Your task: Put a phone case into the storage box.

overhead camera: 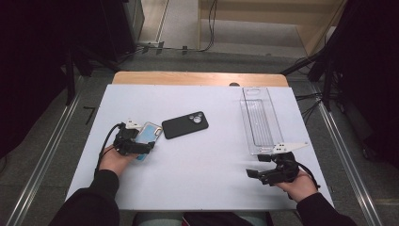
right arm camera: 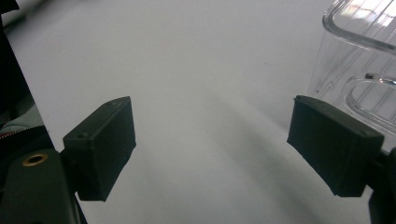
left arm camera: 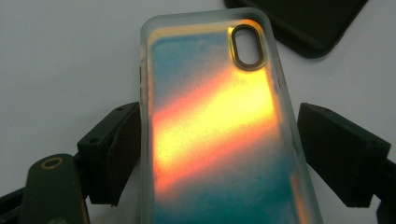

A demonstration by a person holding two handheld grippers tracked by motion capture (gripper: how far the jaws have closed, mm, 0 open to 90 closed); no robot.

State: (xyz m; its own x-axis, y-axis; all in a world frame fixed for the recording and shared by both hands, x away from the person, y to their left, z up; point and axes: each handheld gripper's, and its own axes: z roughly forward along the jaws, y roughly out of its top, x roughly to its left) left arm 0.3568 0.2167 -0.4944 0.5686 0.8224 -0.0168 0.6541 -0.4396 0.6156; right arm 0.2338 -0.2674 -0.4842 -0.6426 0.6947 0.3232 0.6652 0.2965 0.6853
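While the left gripper (overhead camera: 141, 143) sits over the near-left part of the white table (overhead camera: 202, 179), its jaws stand wide on either side of the iridescent phone case (left arm camera: 219, 135). In the left gripper view the left jaw's pad lies right against the case's left edge. The right jaw shows a thin strip of table between its pad and the case's right edge, so no firm pinch is visible: jaws spread, case between them, contact on one side at most. The case lies flat, back up, camera cutout at the far end, colours running from teal to orange-yellow. From the high view the case (overhead camera: 148, 133) pokes out ahead of the gripper, angled toward the black phone case (overhead camera: 185, 124), which lies just beyond it, close but apart. A corner of that black case (left arm camera: 299, 23) sits at the top of the left gripper view.

The right gripper (overhead camera: 263, 175) rests at the near-right of the table, jaws spread wide with bare table between them, holding nothing. The clear plastic tray (overhead camera: 260, 120) lies just beyond it, its near end (right arm camera: 359, 60) beside the right jaw.
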